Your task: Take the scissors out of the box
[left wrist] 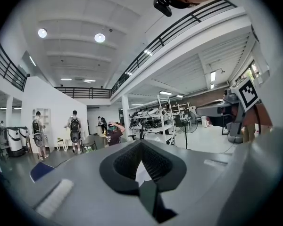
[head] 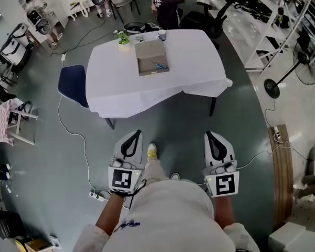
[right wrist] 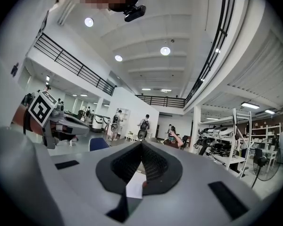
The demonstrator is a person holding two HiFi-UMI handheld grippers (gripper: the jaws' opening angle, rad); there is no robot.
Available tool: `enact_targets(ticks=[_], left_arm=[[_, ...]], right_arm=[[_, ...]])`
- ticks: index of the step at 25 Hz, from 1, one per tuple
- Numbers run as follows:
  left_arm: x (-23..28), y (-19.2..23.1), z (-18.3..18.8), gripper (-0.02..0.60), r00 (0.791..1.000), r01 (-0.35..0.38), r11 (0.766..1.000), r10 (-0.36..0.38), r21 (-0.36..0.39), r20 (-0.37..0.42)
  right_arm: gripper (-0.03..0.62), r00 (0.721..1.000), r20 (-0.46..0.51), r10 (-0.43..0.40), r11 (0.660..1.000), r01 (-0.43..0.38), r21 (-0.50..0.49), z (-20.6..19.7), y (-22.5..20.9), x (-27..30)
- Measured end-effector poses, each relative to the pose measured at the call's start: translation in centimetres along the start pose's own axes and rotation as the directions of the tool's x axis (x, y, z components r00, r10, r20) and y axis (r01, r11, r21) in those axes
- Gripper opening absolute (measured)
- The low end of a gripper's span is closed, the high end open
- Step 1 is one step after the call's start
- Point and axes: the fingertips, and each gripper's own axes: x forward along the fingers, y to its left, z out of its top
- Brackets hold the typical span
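Note:
A flat brown box (head: 151, 57) lies open on the white-clothed table (head: 199, 62) far ahead of me. Blue-handled scissors (head: 158, 64) rest inside it, near its front edge. My left gripper (head: 137, 134) and right gripper (head: 208, 134) hover side by side over the grey floor, well short of the table and pointing toward it. Both are shut with nothing between the jaws. In the left gripper view the left gripper (left wrist: 141, 143) shows meeting dark pads, and in the right gripper view the right gripper (right wrist: 141, 145) looks the same. The table is barely visible past either one.
A blue chair (head: 73, 84) stands at the table's left side. A small plant (head: 123, 37) and a cup (head: 162, 34) sit at the far edge, and a person (head: 168, 5) stands behind. A power strip (head: 97, 196) and cables lie on the floor; a fan (head: 274, 86) stands at the right.

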Motion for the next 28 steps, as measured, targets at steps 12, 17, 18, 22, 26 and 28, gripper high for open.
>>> enact_targets(ticks=[12,17,18,22,26,28], left_arm=[[-1.2,0.8,-1.6,0.002,0.998,-0.039,0.999,0.038,-0.023,-0.040],[-1.5,1.8,-1.4,0.036,0.997,-0.066,0.997,0.064,-0.048,-0.035],[-1.5,1.8,-1.4,0.061,0.998,-0.064,0.996,0.062,-0.059,-0.031],[-1.5,1.9,-1.3,0.097,0.998,-0.063,0.995,0.061,-0.073,-0.025],[-1.7,1.9,-1.1,0.142,0.999,-0.050,0.996,0.049,-0.074,-0.005],[-1.7,2.0,-1.0,0.159,0.999,-0.051,0.997,0.050,-0.066,-0.002]], right_arm=[[0.012,1.000,0.006,-0.010,1.000,0.010,-0.004,-0.1,-0.7,-0.2],[0.030,1.000,0.008,-0.003,1.000,0.003,-0.004,-0.1,-0.5,-0.2],[0.039,1.000,0.005,0.000,1.000,0.000,-0.004,-0.1,-0.5,-0.2],[0.080,1.000,-0.014,0.006,1.000,-0.006,-0.005,-0.4,-0.5,-0.3],[0.098,1.000,-0.010,0.006,0.999,-0.007,-0.039,-0.5,-0.4,-0.4],[0.114,1.000,-0.012,0.001,0.998,-0.002,-0.055,-0.4,-0.4,-0.3]])
